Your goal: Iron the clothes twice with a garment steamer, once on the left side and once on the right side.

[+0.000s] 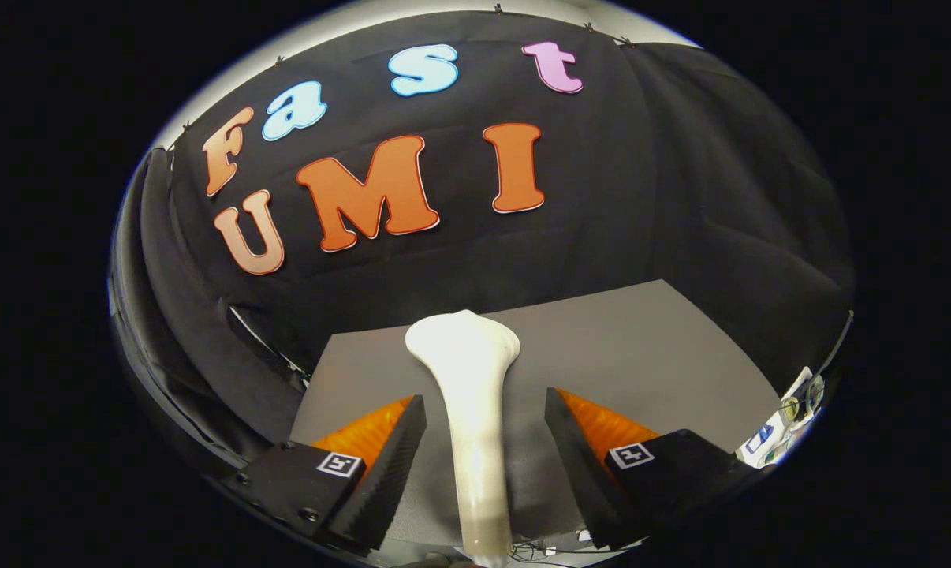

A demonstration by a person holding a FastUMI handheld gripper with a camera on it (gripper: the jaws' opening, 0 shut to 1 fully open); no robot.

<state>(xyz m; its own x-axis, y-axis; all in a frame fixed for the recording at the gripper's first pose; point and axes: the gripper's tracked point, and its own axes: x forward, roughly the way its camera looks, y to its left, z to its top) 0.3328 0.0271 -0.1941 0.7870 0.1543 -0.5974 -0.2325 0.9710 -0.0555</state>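
Observation:
A white garment steamer [475,410] stands upright between my fingers, its slim handle running down toward me and its wide head [464,343] rising just beyond the fingertips. My gripper [485,398] is open. A narrow gap shows on each side between the handle and the finger pads [400,457], so neither finger presses on it. The head faces away from me, toward the booth's black wall.
A grey table top [641,355] stretches ahead of the fingers up to the black cloth wall [680,197]. A few small items [787,418] sit off the table's right edge. Cables [538,551] lie low, near the steamer's bottom end.

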